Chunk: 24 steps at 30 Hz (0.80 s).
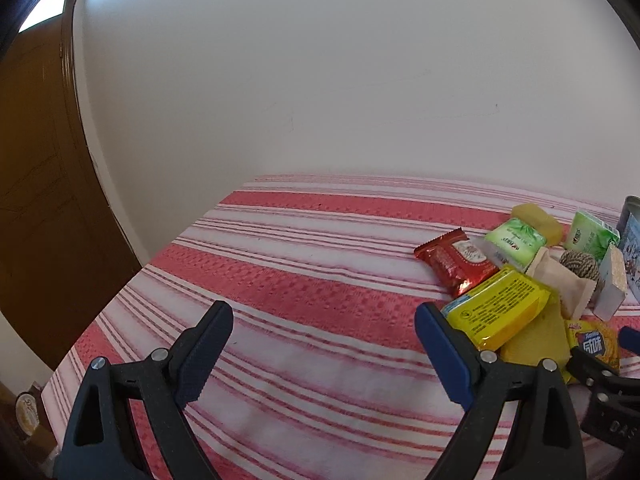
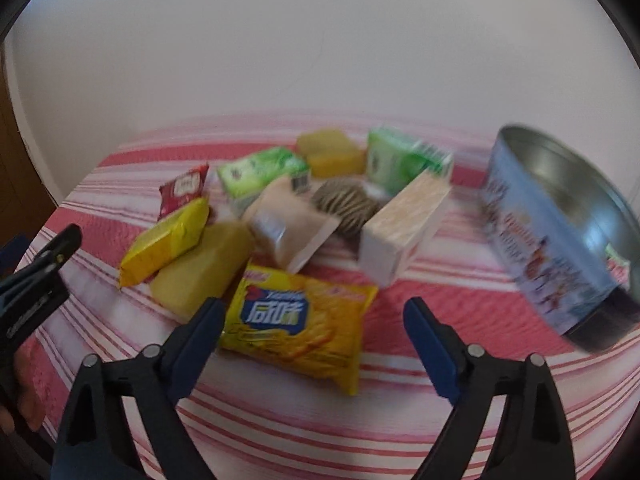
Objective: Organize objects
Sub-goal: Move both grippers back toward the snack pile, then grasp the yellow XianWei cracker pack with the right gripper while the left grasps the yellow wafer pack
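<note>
"咸味" on yellow cracker packet (image 2: 298, 330), other print unreadable

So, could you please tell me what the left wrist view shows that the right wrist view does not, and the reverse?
Only the left wrist view shows the wooden door beside the wall and the bare left stretch of the striped cloth. Only the right wrist view shows the tin's open mouth and the whole cracker pack lying ahead of the open right hand-held gripper. Both show the snack pile: red packet, yellow pack, green boxes and twine ball.
</note>
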### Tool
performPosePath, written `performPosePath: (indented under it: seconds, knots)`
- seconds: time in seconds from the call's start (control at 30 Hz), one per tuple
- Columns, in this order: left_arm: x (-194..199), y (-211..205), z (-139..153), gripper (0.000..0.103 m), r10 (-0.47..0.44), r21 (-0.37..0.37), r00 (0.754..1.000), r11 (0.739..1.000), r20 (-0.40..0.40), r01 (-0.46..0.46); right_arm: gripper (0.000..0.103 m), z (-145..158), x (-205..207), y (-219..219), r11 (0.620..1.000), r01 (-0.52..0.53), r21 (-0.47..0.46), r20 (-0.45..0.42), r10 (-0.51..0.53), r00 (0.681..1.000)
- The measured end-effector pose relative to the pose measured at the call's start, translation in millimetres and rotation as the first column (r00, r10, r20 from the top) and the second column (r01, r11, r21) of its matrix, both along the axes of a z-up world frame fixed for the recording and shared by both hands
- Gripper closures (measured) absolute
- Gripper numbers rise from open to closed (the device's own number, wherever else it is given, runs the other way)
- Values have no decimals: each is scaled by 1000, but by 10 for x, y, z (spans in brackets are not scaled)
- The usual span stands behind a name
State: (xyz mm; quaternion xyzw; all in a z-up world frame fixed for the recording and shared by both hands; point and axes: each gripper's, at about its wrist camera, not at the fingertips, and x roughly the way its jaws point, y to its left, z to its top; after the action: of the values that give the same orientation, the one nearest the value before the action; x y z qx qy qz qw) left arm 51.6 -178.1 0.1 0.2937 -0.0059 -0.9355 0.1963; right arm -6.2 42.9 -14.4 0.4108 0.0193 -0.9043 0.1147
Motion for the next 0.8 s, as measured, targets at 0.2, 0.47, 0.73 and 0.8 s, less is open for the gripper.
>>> performPosePath:
  seconds: [0.2,0.47,0.73,0.8]
  knots:
    - [-25,-11,-30,9,-50,14,998,999,28,50,20,-95,-68,-100,1000,-9,2,58,9,998]
    - [-115,136,-47,9,-129,52,989,991,71,125,31,-120,-136,-125,999,-44,16,50,44,998]
    - [-301,347,12,9,-157,176,986,974,61,144,31,16,89,171,995,-101,1,-64,101,993]
    - [-392,402,-6,9,-152,214,986,967,67,134,31,74,156,228,995,-101,11,-119,102,988]
